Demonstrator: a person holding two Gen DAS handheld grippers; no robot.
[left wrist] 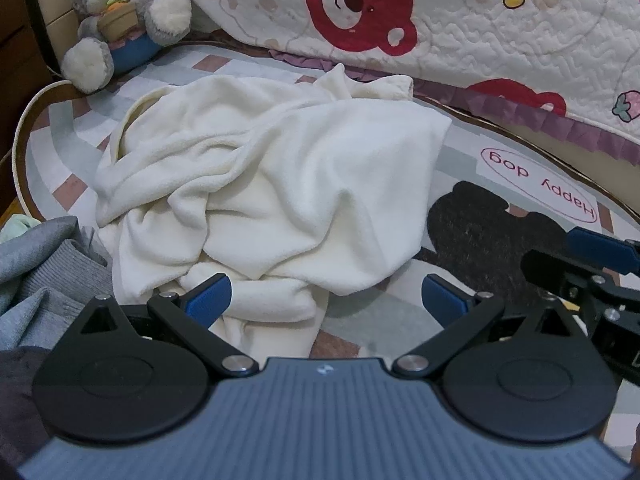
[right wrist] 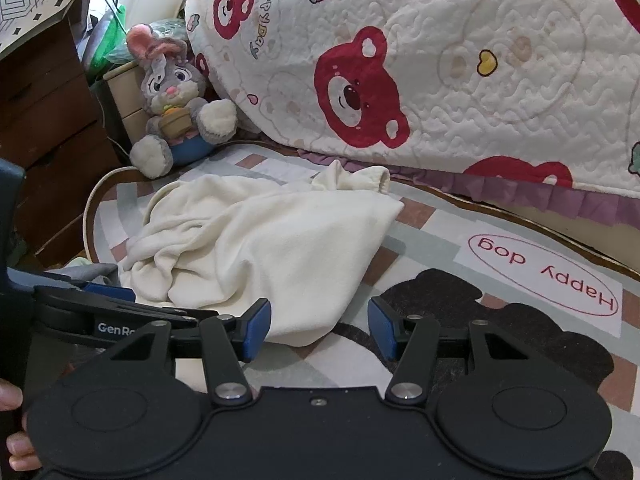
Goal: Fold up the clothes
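Left gripper (left wrist: 326, 298), black-framed with blue pads: spread wide, pinching nothing. Right gripper (right wrist: 320, 330), same build: also spread, also holding nothing, somewhat narrower in its own view. Side by side and close, the right one's fingers showing at the edge of the left wrist view.

Cream fleece garment (left wrist: 280, 184): crumpled in a loose heap on the pale checked rug with a black dog shape and a "Happy dog" label (left wrist: 540, 184). Not yet laid flat, so judged to be at the very start of folding.

Key relation: lies dead ahead of the left gripper, with its near rolled fold sitting between that gripper's pads in the left wrist view; whether touched or merely below cannot be told. From the right gripper, lies ahead and to the left, the near lower corner just beyond the left pad and bare rug under the right pad. Left gripper therefore the nearer of the two.

Long axis: runs away from both grippers, near to far, leaning rightward at the far end, where an elastic cuff (right wrist: 380, 178) points toward the white quilted blanket with red bear faces (left wrist: 480, 20).

Likely need: pinch near edge on each side, draw apart to spread the cloth. Fleece soft and thick, likely to bunch.

Nearby: grey ribbed knit garment (left wrist: 40, 272) just left of the heap; grey plush rabbit (left wrist: 116, 12) well beyond.
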